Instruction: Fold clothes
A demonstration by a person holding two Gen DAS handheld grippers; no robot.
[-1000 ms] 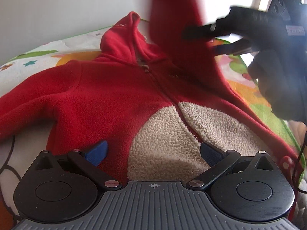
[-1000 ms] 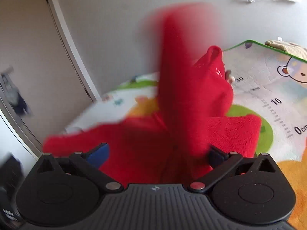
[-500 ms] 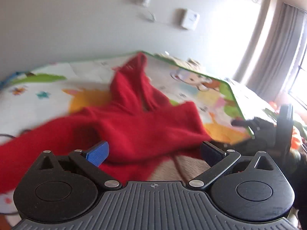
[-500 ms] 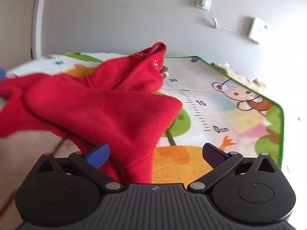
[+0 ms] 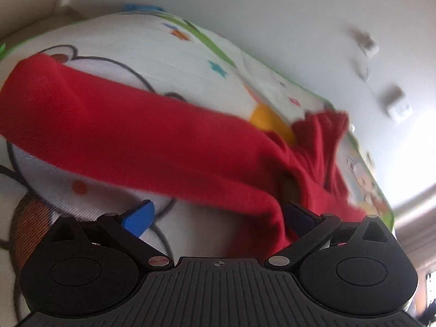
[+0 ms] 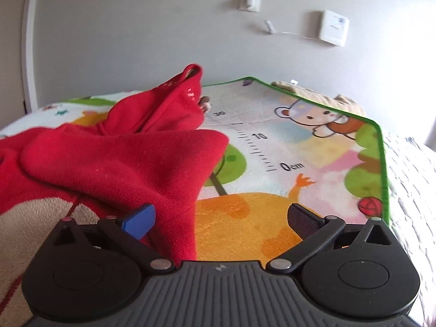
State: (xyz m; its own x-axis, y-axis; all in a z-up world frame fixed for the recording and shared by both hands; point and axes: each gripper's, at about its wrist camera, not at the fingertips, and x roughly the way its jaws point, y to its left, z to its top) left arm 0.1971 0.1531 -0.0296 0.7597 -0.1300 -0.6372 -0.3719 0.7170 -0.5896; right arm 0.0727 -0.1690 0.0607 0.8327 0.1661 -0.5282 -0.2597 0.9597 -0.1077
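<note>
A red fleece hooded jacket (image 6: pixel 114 160) with a cream front panel (image 6: pixel 30 218) lies on a cartoon play mat (image 6: pixel 286 147). In the right wrist view one sleeve is folded across the chest, and the hood (image 6: pixel 179 95) stands up behind it. My right gripper (image 6: pixel 220 218) is open, hovering at the jacket's right edge with nothing between its fingers. In the left wrist view the other sleeve (image 5: pixel 114 133) stretches out to the left over the mat (image 5: pixel 152 51), with the hood (image 5: pixel 324 130) at the right. My left gripper (image 5: pixel 218 216) is open, low beside this sleeve's underside, holding nothing.
A beige cloth (image 6: pixel 316 94) lies at the mat's far corner by the grey wall. A wall socket (image 6: pixel 249 1) and a white box (image 6: pixel 333 27) with a cable hang on the wall. A white knitted cover (image 6: pixel 411 179) shows beyond the mat's green border.
The right gripper let go of the raised sleeve, which now lies folded across the chest. The left gripper swung left, from the jacket's front to the outstretched sleeve.
</note>
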